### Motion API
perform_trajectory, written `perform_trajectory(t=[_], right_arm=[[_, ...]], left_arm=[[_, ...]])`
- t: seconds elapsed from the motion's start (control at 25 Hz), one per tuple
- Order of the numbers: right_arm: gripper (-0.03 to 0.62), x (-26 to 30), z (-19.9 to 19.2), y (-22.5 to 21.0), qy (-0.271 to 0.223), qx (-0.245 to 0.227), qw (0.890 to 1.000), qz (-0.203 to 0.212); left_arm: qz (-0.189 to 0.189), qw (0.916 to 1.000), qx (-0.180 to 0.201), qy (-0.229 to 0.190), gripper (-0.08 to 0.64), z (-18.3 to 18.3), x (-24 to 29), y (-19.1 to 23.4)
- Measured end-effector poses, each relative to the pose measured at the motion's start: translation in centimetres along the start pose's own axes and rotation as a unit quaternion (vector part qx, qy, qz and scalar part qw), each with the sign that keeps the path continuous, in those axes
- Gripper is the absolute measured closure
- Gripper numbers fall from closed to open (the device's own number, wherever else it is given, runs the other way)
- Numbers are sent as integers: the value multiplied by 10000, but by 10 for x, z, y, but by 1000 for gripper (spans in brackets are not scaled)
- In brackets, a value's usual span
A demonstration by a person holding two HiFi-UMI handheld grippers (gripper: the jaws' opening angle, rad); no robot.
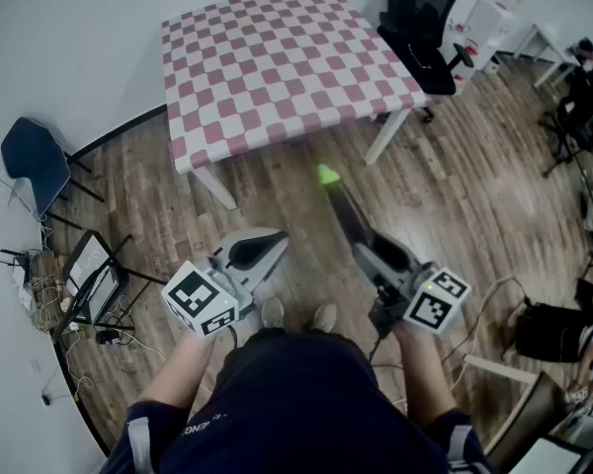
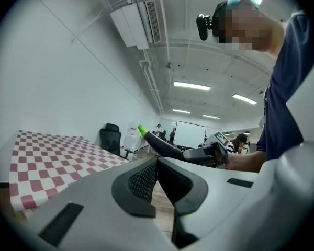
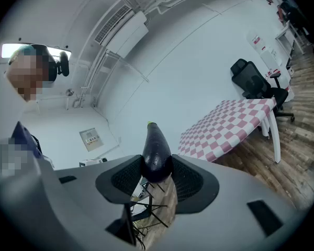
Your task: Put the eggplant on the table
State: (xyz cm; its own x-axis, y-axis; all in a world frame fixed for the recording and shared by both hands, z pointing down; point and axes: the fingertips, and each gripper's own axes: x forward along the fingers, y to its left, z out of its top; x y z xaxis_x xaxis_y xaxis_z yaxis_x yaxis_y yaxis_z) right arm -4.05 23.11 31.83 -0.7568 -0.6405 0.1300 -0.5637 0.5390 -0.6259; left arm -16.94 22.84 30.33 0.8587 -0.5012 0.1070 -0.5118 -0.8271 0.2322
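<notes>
A dark purple eggplant point(image 1: 348, 215) with a bright green stem sticks forward out of my right gripper point(image 1: 374, 258), whose pads press on its thick end. In the right gripper view the eggplant point(image 3: 156, 153) stands between the two black pads of the right gripper point(image 3: 157, 178). My left gripper point(image 1: 267, 250) is shut with nothing in it, held at waist height to the left; in the left gripper view its pads point(image 2: 146, 182) meet, and the eggplant point(image 2: 158, 141) shows beyond them. The table point(image 1: 277, 62) with a pink and white checked cloth stands ahead, bare.
A black office chair point(image 1: 422, 28) stands at the table's right corner. A blue chair point(image 1: 35, 161) and a folding rack with cables point(image 1: 89, 279) are at the left by the wall. A seated person point(image 1: 583, 82) is at the far right.
</notes>
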Motion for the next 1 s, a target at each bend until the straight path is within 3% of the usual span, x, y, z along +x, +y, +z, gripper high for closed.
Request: perform_trajectory(t=[0.52, 1.0], right_arm=[[400, -1, -2, -3, -7, -36, 10000, -28], [400, -59, 20, -48, -169, 28, 9998, -137]], left_arm=[[-31, 10000, -59, 63, 534, -10, 4, -1], [-12, 10000, 74, 40, 534, -9, 60, -37]])
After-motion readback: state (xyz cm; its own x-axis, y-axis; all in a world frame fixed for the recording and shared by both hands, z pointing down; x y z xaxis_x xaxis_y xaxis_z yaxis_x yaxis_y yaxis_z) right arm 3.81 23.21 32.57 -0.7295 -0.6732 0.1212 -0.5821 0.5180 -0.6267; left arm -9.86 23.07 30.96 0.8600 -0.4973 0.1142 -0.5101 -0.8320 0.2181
